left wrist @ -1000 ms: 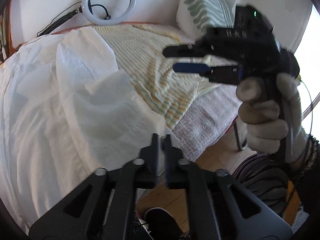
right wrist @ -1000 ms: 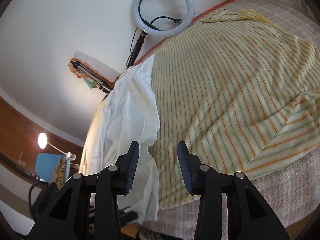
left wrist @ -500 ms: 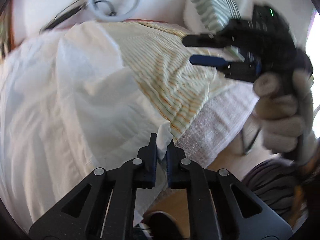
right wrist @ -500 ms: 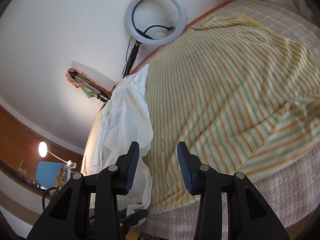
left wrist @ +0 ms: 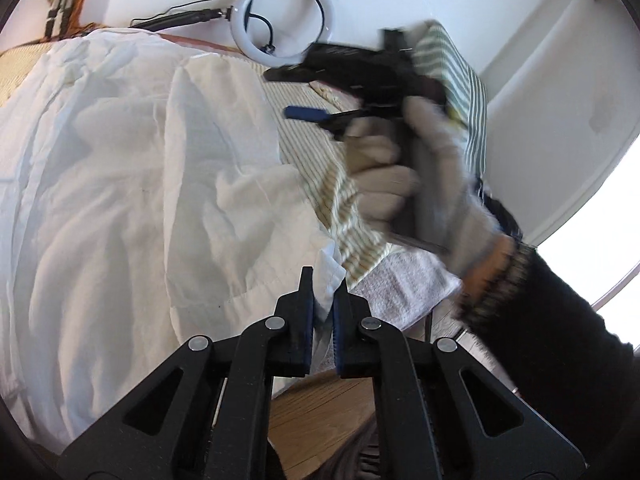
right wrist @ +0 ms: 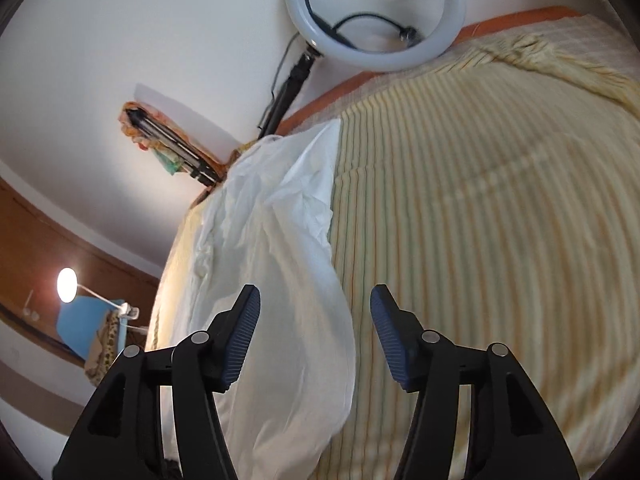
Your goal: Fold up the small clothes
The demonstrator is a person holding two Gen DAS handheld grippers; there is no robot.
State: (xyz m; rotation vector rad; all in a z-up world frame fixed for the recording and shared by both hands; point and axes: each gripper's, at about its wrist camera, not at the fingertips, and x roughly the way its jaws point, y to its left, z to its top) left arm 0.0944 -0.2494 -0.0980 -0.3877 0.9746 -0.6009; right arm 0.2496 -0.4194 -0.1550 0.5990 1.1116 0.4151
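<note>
A bed (right wrist: 500, 240) under a striped yellow cover carries the white garment (left wrist: 132, 184), spread rumpled along its left side for folding. The left gripper (left wrist: 323, 292) is clenched on the garment's near corner at the mattress edge, apparently to lift it for a fold. The right gripper (right wrist: 315, 320), in a gloved hand (left wrist: 404, 184), has just been opening, nothing between its jaws, seemingly readied for a second corner.
</note>
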